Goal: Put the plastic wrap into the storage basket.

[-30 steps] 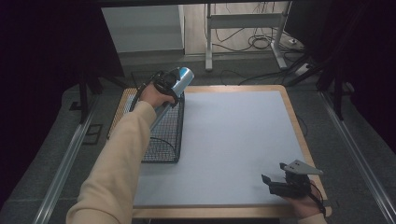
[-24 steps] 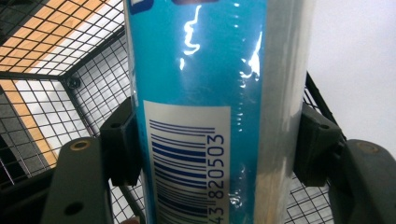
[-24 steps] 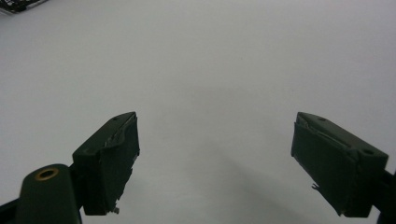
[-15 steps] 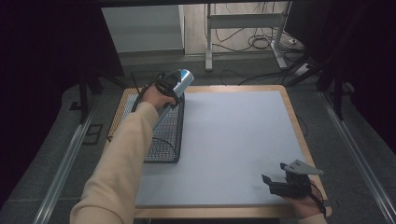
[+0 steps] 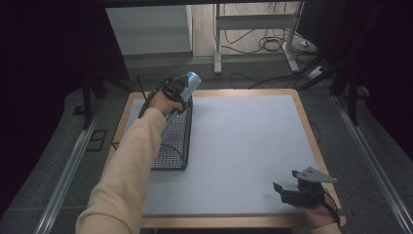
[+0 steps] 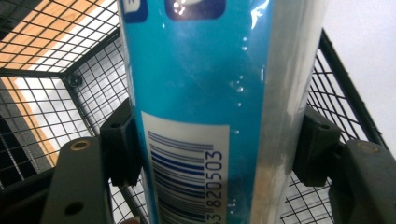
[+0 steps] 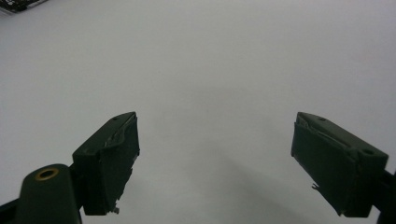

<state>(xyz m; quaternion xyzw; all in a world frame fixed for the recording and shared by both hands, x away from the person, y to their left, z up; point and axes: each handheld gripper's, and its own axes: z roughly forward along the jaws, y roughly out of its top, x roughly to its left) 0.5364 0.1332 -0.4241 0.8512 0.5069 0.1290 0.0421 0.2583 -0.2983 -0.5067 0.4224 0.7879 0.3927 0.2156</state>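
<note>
One blue and silver tube [image 6: 205, 93] is the thing in hand: it is clamped between the two black jaws of the left gripper [image 6: 215, 144], whose pads press on its two sides. In the left gripper view a white panel with a barcode runs along the tube's blue face, and a silvery band runs down its right side. In the high view the tube [image 5: 189, 81] is held up in the air at the far left of the table, above the far end of the wire basket [image 5: 173, 141], its pale end pointing far and to the right; it seems clear of the mesh, though the angle makes that hard to judge. The left gripper [image 5: 178, 90] is gripped by the person's left hand [image 5: 160, 102], with a cream sleeve [image 5: 129, 170] reaching in from the near left edge.

The black wire basket lies along the left side of the white tabletop [image 5: 243, 146], and its mesh floor and walls show behind the tube in the left gripper view.

Well apart, at the near right corner of the table, the right gripper [image 5: 292, 192] sits low over the white surface, held by the right hand [image 5: 319, 214]. Its jaws stand wide apart with bare tabletop [image 7: 210, 70] between them.
</note>
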